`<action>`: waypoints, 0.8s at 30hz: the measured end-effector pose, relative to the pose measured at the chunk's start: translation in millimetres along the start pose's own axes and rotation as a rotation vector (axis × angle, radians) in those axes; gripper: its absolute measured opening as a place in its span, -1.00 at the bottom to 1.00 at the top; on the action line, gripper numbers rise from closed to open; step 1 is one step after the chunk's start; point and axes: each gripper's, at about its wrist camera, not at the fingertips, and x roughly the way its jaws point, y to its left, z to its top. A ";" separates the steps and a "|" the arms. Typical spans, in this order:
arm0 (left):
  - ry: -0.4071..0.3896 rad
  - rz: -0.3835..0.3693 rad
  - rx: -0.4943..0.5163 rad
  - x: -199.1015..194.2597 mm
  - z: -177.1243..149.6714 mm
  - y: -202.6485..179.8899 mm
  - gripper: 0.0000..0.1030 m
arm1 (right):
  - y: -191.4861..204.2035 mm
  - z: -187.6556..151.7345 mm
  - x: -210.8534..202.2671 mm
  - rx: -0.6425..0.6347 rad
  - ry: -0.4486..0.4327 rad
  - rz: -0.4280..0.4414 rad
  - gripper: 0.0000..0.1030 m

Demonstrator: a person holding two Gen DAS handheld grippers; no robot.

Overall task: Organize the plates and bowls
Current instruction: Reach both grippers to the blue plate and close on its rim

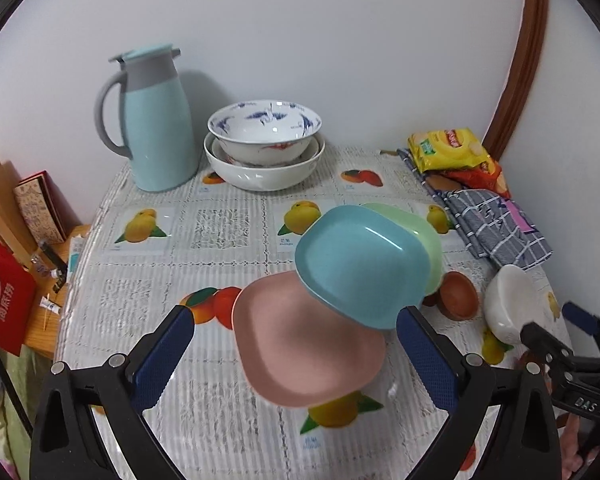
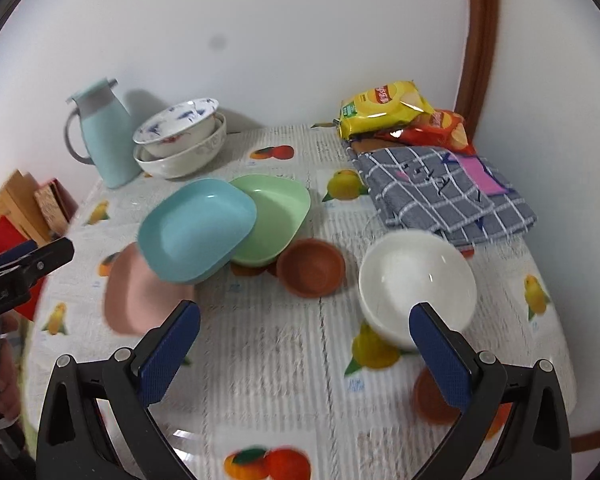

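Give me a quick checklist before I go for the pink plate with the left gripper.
1. Left gripper open: ok, its jaws are spread wide and hold nothing.
2. Pink plate between the jaws: ok in the left wrist view.
3. Pink plate free to lift: not ok, the blue plate overlaps its far edge and leans on the green plate.
4. Right gripper clear of the stack: ok, it is open, near the white bowl.
5. Brown bowl clear of the plates: cannot tell, it sits right beside the green plate.
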 end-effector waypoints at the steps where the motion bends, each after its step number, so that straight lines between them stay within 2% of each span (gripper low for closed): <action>1: 0.005 0.006 0.003 4.1 0.8 -0.6 0.98 | 3.4 4.1 6.1 -0.012 0.001 -0.016 0.99; 6: 0.033 0.017 0.012 35.2 11.5 1.2 0.95 | 21.7 24.9 36.1 -0.062 0.012 -0.006 0.99; 15: 0.060 0.011 0.013 84.1 29.2 5.4 0.91 | 39.5 50.4 80.0 -0.068 0.015 0.032 0.96; 21: 0.059 -0.033 0.016 110.3 40.9 2.7 0.86 | 34.7 50.1 103.7 -0.030 0.063 0.087 0.88; 24: 0.060 -0.030 0.032 124.0 44.7 -2.1 0.86 | 34.9 45.7 111.3 -0.016 0.089 0.119 0.86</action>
